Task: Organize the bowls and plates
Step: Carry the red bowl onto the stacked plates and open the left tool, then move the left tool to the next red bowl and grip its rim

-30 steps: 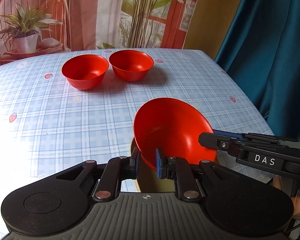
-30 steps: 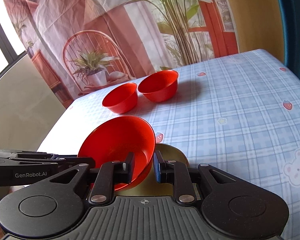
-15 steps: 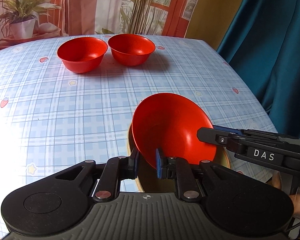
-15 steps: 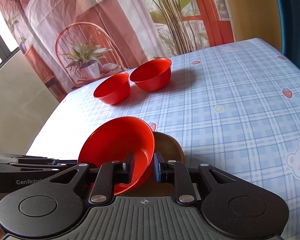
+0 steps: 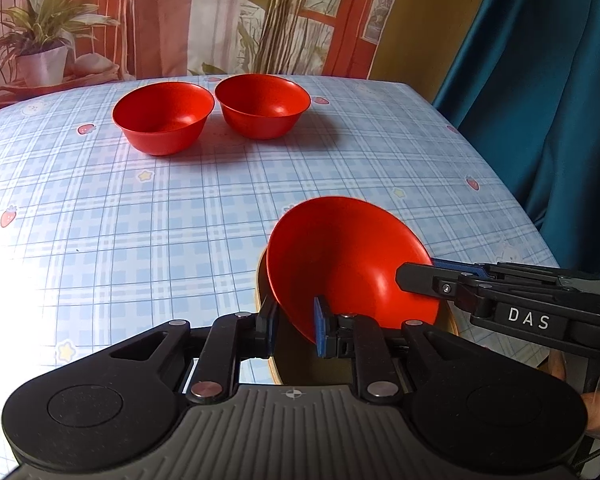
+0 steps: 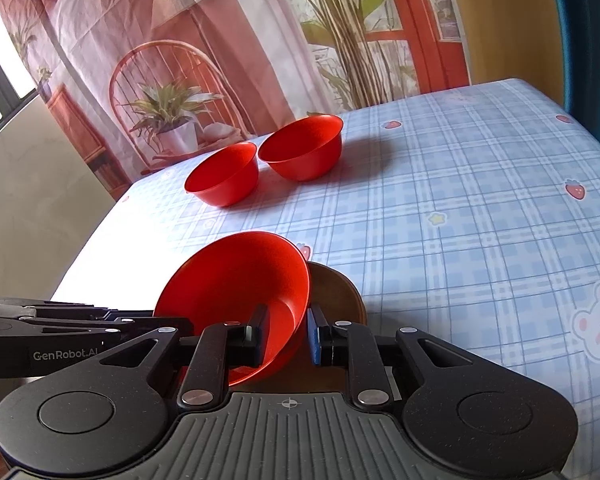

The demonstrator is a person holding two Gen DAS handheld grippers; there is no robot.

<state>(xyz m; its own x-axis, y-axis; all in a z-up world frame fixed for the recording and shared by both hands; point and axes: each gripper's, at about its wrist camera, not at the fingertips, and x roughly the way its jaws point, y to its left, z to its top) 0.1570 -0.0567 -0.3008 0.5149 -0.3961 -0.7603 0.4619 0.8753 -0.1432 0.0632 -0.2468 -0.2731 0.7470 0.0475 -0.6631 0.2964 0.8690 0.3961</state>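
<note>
A red bowl (image 5: pixel 348 264) is held tilted over a brown plate (image 5: pixel 296 352) at the near edge of the table. My left gripper (image 5: pixel 296 326) is shut on the bowl's near rim. My right gripper (image 6: pixel 286 336) is shut on the opposite rim of the same bowl (image 6: pixel 236 288), with the brown plate (image 6: pixel 336 292) under and behind it. The right gripper also shows from the side in the left wrist view (image 5: pixel 416 276). Two more red bowls (image 5: pixel 163 117) (image 5: pixel 262 105) stand side by side at the far end of the table.
The table wears a blue checked cloth (image 5: pixel 140 216) with small strawberry and star prints. A printed backdrop (image 5: pixel 140 12) hangs behind the table and a teal curtain (image 5: pixel 540 80) hangs to the right. The table's right edge runs close to the curtain.
Both grippers keep hold of the tilted bowl over the plate. The views have shifted slightly, dipping and then rising, and the two far bowls look a little nearer.
</note>
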